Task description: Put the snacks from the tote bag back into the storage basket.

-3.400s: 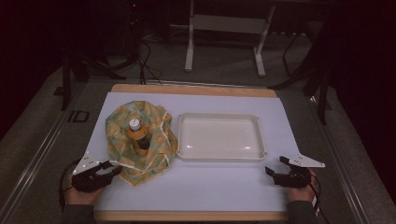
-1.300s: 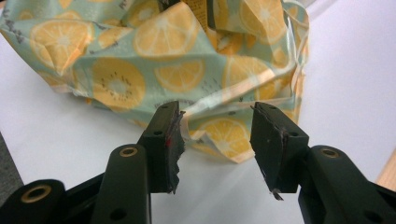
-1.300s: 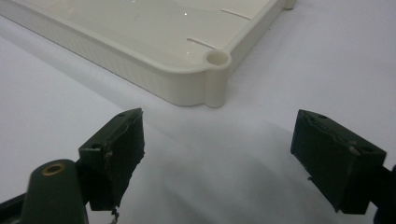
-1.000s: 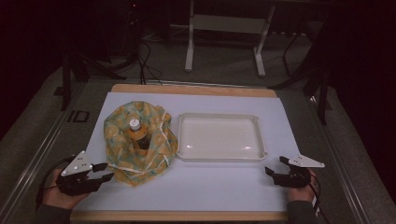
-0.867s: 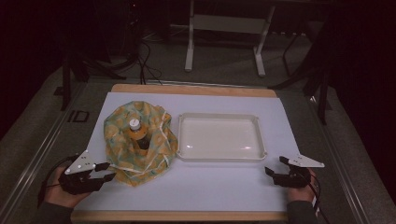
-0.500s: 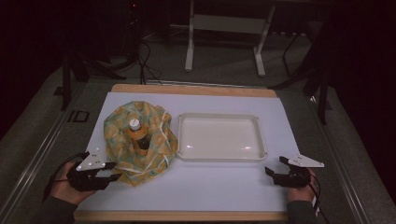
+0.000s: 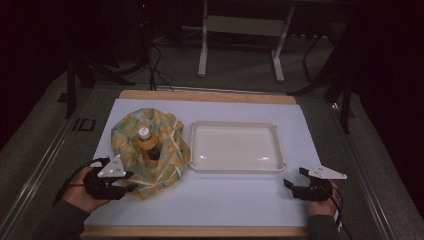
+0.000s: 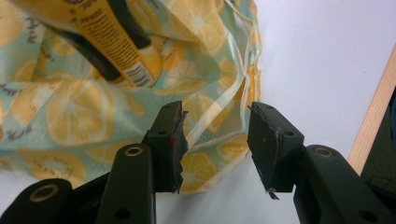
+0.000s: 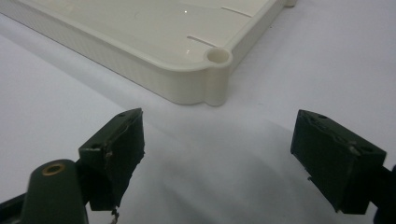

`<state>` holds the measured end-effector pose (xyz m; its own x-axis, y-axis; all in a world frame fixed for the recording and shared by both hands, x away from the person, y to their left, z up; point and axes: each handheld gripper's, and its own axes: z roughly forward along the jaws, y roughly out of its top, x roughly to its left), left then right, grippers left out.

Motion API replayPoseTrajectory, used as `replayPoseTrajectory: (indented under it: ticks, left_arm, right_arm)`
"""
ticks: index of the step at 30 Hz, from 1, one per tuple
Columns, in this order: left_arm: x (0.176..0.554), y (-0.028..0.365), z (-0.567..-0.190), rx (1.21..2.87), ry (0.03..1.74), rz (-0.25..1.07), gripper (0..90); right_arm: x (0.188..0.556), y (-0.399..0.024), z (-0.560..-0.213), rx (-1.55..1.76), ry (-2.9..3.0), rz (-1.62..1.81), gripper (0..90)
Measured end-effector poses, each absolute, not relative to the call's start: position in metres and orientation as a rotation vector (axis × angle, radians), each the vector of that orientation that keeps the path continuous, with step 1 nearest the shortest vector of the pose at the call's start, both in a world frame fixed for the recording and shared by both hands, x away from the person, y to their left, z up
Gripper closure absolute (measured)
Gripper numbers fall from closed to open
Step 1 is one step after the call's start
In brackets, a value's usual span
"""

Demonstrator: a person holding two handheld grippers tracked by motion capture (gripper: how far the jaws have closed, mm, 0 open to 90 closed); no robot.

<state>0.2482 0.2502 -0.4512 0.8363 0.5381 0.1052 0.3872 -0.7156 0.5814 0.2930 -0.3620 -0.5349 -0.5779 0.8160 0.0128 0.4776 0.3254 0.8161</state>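
Note:
A lemon-print cloth bag [image 7: 150, 152] lies crumpled on the white table cover, left of centre. A yellow bottle with a white cap [image 7: 145, 140] stands in its middle. My left gripper [image 7: 129, 181] sits at the bag's near left edge, jaws open. In the left gripper view its jaws [image 8: 215, 140] straddle the bag's pale drawstring [image 8: 224, 105] without closing on it, and the bottle [image 8: 105, 39] shows above. My right gripper [image 7: 295, 179] rests open near the front right, nothing between its jaws [image 9: 233, 154], just short of the cream tray's corner [image 9: 217, 60].
The cream tray [image 7: 235, 165] lies empty at the table's centre right. The wooden table edge [image 7: 200, 231] runs along the front. Dark floor, cables and a stand's legs [image 7: 240, 45] lie beyond the far edge.
My left gripper has drawn back to the left and returned right to the bag's near edge. The right gripper has stayed still.

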Motion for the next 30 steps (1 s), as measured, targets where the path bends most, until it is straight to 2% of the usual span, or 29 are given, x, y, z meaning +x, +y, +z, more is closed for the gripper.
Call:
replayPoseTrajectory:
  ticks: [11,14,30]
  left_arm:
    - [0.262,0.236,-0.435,2.476,0.627,0.381,55.0]
    - [0.265,0.235,-0.432,2.462,0.625,0.382,54.2]
    - [0.277,0.225,-0.41,2.471,0.593,0.405,53.0]
  right_arm:
    - [0.293,-0.362,-0.535,1.136,2.199,1.153,17.0]
    - [0.293,-0.363,-0.535,1.142,2.195,1.158,19.9]
    - [0.292,-0.363,-0.535,1.139,2.197,1.16,18.6]
